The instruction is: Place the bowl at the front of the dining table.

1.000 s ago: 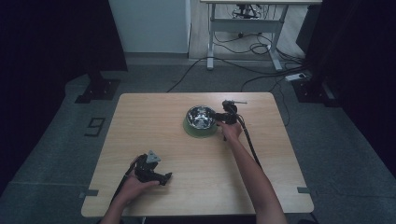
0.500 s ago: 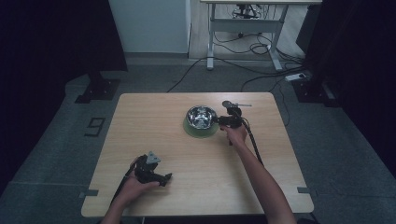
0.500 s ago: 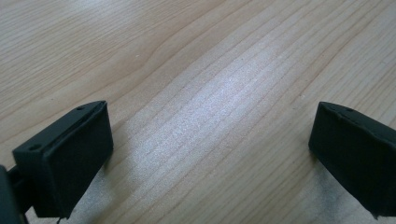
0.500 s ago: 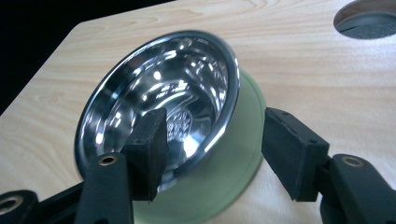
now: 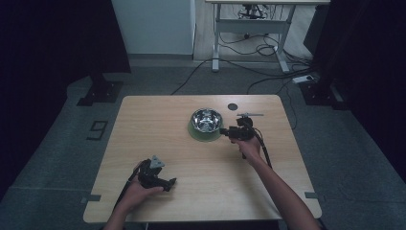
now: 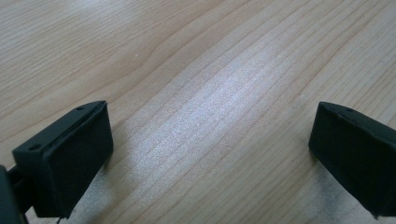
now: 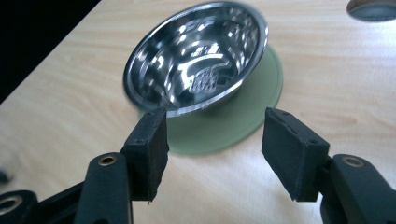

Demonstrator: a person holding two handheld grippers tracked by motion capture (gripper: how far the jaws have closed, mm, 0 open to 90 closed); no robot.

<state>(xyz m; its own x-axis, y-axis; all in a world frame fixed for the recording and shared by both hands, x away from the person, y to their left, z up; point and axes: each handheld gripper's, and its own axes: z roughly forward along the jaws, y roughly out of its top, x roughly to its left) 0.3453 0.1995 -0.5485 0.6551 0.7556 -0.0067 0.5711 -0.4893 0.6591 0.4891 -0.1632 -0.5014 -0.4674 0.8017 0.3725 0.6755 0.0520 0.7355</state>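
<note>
Lab, black curtains (image 5: 52, 43), floor cables (image 5: 268, 79)

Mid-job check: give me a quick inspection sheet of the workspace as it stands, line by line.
Surface: light wooden table, a round dark hole near its far edge.
Job's things: shiny steel bowl standing on a round green mat; bowl looks empty.
Clutter: nothing seen on the tabletop.
Grippers: right gripper just off the bowl's rim, jaws apart with nothing between them, having just opened wider; left gripper rests near the table's near edge, jaws wide over bare wood.
Cables: one trails from each gripper toward the person; more run across the floor behind the table.
Surroundings: grey floor, dark curtains at both sides, a desk frame at the back.
</note>
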